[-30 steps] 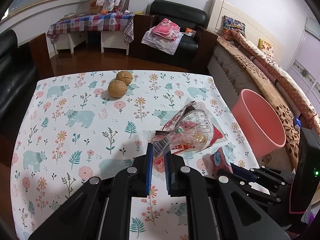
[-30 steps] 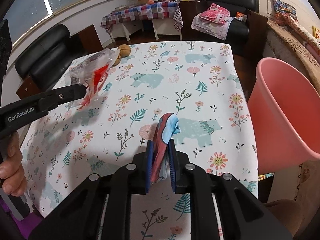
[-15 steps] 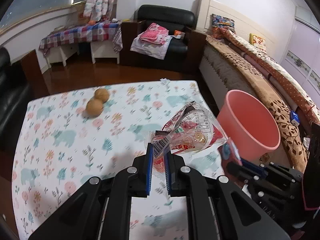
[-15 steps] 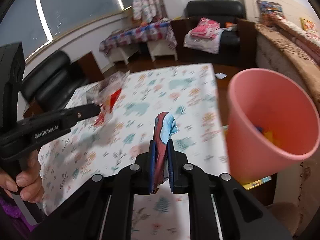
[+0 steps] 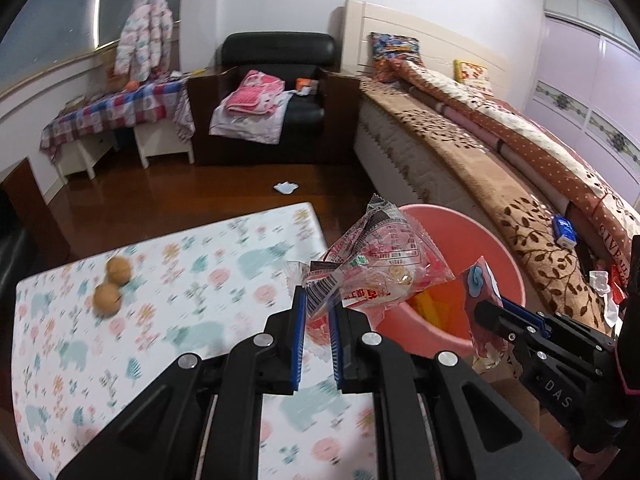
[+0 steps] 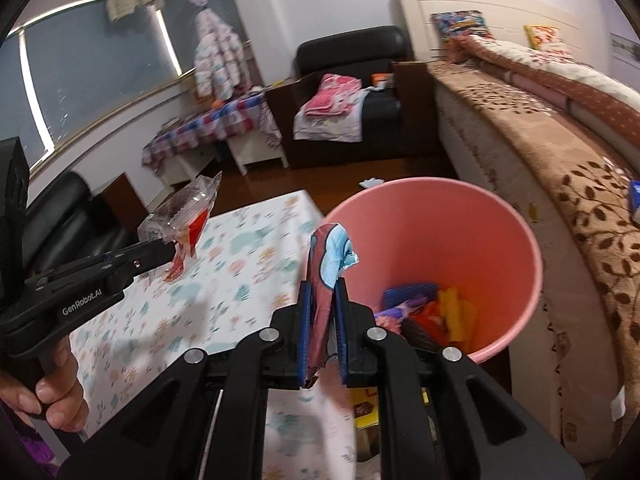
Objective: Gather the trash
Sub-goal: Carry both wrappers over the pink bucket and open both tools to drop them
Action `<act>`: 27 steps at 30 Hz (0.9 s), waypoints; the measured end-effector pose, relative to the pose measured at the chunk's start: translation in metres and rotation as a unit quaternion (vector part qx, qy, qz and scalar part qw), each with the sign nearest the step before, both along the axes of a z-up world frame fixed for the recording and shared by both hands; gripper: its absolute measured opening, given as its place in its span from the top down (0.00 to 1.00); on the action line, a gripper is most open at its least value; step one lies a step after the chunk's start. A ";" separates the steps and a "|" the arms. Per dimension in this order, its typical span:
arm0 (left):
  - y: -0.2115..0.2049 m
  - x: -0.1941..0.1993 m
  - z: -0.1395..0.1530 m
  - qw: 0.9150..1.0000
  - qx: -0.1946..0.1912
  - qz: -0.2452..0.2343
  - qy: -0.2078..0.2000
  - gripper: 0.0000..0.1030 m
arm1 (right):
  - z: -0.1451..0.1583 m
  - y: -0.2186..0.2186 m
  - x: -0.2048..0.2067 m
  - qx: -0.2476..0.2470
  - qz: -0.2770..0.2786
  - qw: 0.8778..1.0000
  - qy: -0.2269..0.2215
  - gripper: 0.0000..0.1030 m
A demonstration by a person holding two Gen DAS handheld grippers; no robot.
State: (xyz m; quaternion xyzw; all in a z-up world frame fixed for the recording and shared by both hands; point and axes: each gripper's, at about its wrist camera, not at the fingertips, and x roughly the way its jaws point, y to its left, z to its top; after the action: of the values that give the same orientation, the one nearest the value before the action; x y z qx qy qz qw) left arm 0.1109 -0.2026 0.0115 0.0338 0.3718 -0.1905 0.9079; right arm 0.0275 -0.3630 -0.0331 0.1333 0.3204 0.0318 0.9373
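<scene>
L gripper (image 5: 318, 320) & R gripper (image 6: 323, 312) both clamped on wrappers, held raised; L hand (image 6: 56, 396) grips handle.

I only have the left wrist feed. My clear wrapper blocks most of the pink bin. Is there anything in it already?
Observer: Yes. The right wrist view looks into the pink bin and shows trash at the bottom, blue, yellow and red pieces.
Operator: Is the right gripper gripping its red and blue wrapper firmly?
Observer: The right gripper has its jaws shut on the red and blue wrapper, which stands up between them at the bin's near rim.
Operator: And my own wrapper from that side?
Observer: The clear wrapper sticks out of the left gripper, over the floral tablecloth, left of the bin.
</scene>
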 end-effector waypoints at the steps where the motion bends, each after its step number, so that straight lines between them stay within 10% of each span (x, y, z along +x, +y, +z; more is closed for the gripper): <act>1: -0.006 0.001 0.001 1.000 0.001 -0.004 -0.001 0.90 | 0.000 -0.006 0.001 0.001 -0.007 1.000 -0.001 0.89; 27: -0.106 0.039 -0.028 0.995 -0.006 -0.091 0.037 0.87 | -0.027 -0.077 0.019 0.012 -0.089 0.996 0.019 0.89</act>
State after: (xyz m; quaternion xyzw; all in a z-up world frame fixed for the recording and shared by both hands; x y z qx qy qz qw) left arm 0.1494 -0.3087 -0.0169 0.0545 0.3997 -0.2758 0.8725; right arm 0.0463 -0.4396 -0.0600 0.1728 0.3241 -0.0509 0.9287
